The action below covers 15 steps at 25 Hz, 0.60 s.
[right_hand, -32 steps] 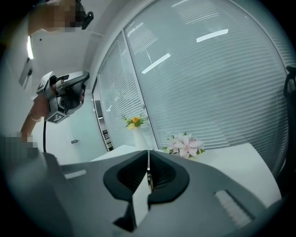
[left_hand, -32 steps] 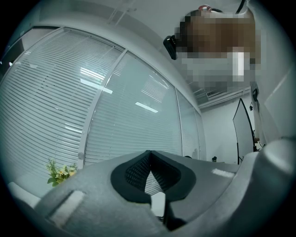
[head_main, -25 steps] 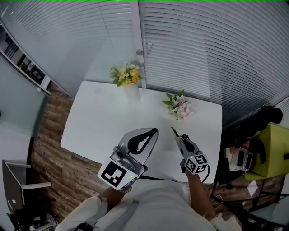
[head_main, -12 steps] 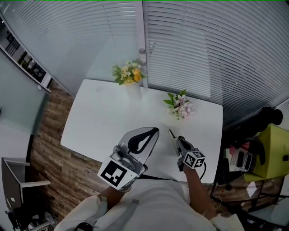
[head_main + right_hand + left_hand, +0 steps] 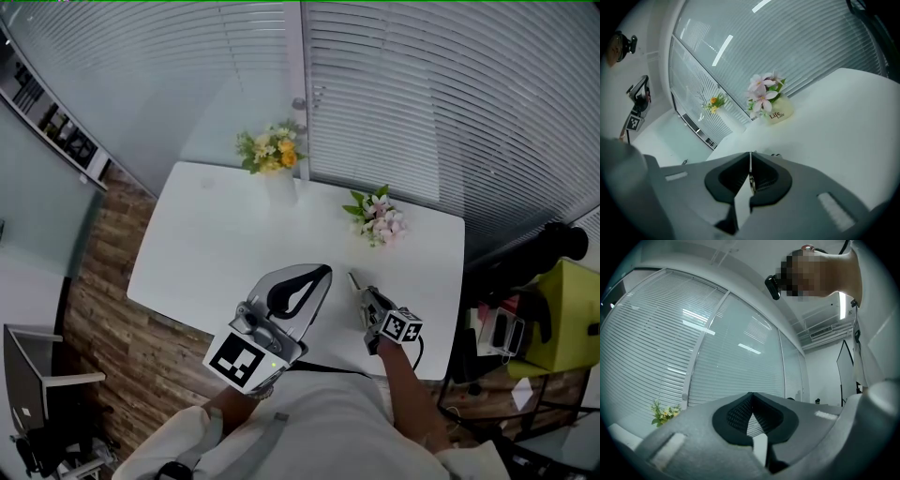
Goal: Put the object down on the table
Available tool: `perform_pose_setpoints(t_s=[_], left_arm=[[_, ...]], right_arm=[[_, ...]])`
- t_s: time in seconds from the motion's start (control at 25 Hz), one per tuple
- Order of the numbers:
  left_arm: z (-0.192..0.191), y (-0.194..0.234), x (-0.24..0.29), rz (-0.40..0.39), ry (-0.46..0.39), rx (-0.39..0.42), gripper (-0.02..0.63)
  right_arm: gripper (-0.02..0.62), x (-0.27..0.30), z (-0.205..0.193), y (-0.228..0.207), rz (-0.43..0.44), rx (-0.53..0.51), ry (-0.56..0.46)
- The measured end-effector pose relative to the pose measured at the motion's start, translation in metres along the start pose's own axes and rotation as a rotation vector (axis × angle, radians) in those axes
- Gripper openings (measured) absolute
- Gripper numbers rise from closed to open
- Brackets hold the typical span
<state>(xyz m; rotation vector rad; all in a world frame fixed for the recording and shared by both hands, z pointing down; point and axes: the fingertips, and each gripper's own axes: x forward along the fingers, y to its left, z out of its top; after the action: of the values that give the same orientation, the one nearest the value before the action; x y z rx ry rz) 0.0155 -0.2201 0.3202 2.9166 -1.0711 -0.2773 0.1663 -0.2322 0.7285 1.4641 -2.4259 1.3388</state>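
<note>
My right gripper (image 5: 352,277) hovers low over the front right part of the white table (image 5: 216,244), pointing toward the far edge. Its jaws are shut, and in the right gripper view a small thin metal object (image 5: 752,184) shows pinched edge-on between the pads of the right gripper (image 5: 750,153). What the object is I cannot make out. My left gripper (image 5: 323,270) is held high, close to the head camera, over the table's front edge. The left gripper (image 5: 751,394) has its jaws shut with nothing between them and points up at the window blinds.
A vase of yellow flowers (image 5: 270,150) stands at the table's far edge, and a small pot of pink flowers (image 5: 377,216) sits far right. Blinds cover the wall behind. Wooden floor (image 5: 103,281) lies left; a yellow-green box (image 5: 567,314) and clutter lie right.
My right gripper has shifted a little to the left and turned slightly, still shut. The left gripper has stayed where it was.
</note>
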Motion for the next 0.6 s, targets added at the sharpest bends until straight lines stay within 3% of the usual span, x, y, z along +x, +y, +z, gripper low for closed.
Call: perform_pose_setpoints(t_s=[0.6], left_arm=[[-0.005, 0.004, -0.004, 0.014, 0.029, -0.006, 0.002]], right_arm=[[0.014, 0.002, -0.019, -0.021, -0.034, 0.039, 0.022]])
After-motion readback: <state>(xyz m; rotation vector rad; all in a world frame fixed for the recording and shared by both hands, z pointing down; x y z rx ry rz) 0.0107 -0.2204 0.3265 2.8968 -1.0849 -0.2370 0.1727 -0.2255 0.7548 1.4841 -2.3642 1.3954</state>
